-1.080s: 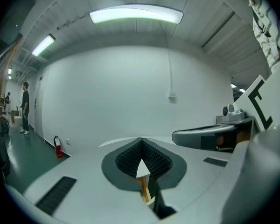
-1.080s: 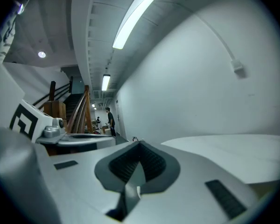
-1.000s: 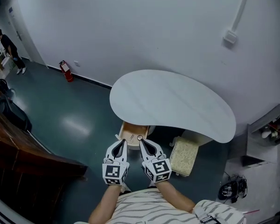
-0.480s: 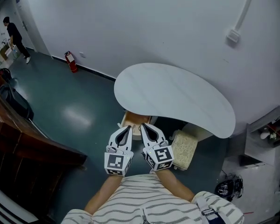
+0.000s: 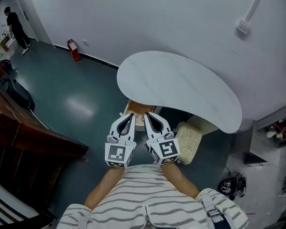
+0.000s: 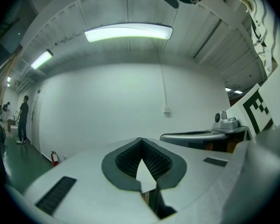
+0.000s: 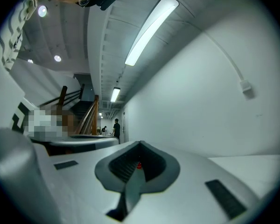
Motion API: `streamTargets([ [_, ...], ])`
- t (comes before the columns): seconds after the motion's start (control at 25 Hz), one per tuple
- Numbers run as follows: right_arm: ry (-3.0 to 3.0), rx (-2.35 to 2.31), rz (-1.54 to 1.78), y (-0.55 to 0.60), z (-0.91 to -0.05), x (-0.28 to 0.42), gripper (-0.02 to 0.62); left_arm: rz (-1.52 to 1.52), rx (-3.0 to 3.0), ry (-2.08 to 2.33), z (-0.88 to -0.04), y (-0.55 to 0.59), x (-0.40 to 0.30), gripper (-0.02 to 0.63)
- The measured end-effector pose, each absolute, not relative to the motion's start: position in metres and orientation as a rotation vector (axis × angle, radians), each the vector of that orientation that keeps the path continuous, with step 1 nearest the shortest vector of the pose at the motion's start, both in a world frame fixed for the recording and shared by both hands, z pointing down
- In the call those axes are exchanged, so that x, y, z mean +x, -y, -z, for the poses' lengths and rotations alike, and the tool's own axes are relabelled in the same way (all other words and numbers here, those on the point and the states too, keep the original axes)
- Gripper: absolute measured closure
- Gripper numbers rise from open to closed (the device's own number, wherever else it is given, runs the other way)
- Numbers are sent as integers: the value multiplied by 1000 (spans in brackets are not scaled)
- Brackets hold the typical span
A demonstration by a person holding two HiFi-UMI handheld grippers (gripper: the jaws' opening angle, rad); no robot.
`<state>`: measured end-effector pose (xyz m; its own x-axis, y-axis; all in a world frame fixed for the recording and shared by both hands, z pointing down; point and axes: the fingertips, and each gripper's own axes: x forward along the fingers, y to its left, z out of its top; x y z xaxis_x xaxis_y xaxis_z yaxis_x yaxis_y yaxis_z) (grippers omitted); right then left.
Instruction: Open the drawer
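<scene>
While both grippers hang just short of the desk's (image 5: 181,87) near edge, neither holds anything. The left gripper (image 5: 131,116) has its jaws pressed together and empty, and it is tilted up toward wall and ceiling. Just beyond the two tips, a light-wood piece, which I take for the drawer (image 5: 135,107), peeks from under the desk's near edge; how far out it stands I cannot tell. The right gripper (image 5: 146,115) is likewise closed on nothing. The scene fits a reach for the drawer or a finished pull equally, so no next move can be named.

Head view steeply above left gripper (image 5: 132,115)
</scene>
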<state>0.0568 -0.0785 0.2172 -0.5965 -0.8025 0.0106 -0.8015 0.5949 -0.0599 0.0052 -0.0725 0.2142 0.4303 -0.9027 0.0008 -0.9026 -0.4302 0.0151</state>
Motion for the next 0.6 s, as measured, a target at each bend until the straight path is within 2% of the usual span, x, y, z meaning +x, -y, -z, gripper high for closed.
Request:
streamTargets([
  [0.6,-2760,-1375,68,90,-211,76,583,38,2617,1723,-211,87,16,601],
])
